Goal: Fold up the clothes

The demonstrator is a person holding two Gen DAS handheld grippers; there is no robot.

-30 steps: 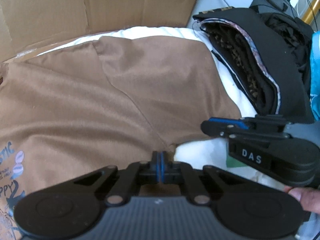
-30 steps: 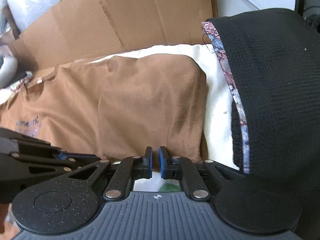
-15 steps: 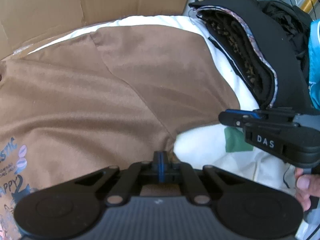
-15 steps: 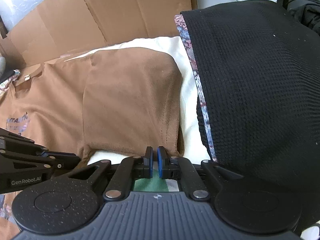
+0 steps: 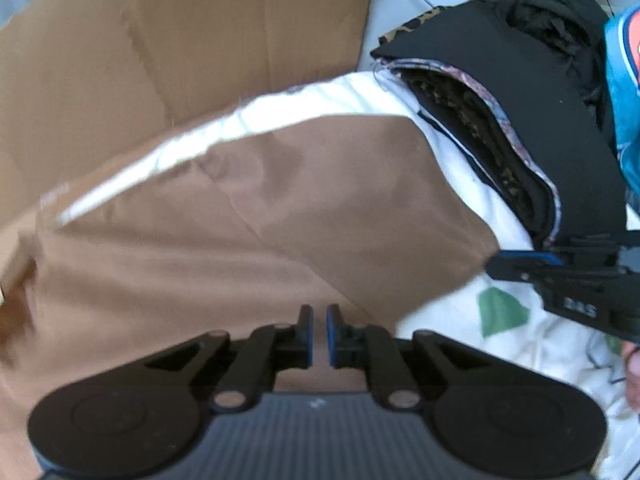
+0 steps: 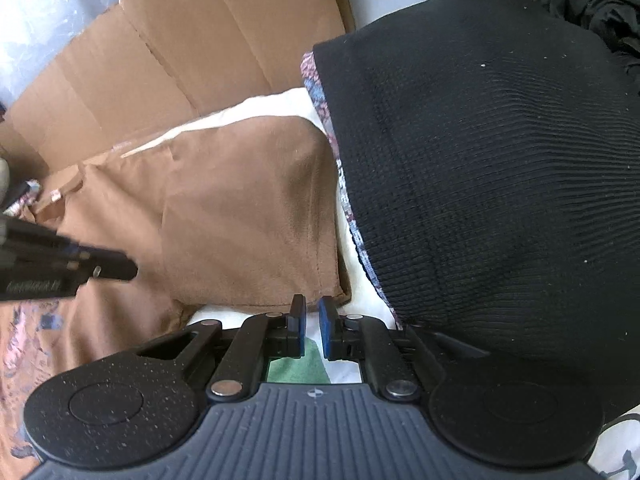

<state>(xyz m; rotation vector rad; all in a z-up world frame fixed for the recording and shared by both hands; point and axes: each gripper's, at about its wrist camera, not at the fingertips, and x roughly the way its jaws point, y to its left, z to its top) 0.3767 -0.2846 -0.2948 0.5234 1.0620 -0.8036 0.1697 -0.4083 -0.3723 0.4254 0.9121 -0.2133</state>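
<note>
Bright daylight, blown-out glare on the white sheet (image 5: 320, 96), motion blur, fisheye-dark corners

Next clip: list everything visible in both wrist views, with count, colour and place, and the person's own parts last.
Brown short-sleeved T-shirt: one, brown, spread on the white cloth, sleeve toward the dark pile.
White cloth with green patch: one, white, under the T-shirt.
Black knit garment pile with patterned trim: one pile, black, right of the T-shirt.
Flattened cardboard sheet: one, tan, standing behind the cloth.
Blue garment: one, blue, far right edge.
Left gripper: black with blue pads, narrowly open over the T-shirt.
Right gripper: same, narrowly open at the sleeve hem.
Hand: partly seen, behind the right gripper.
</note>
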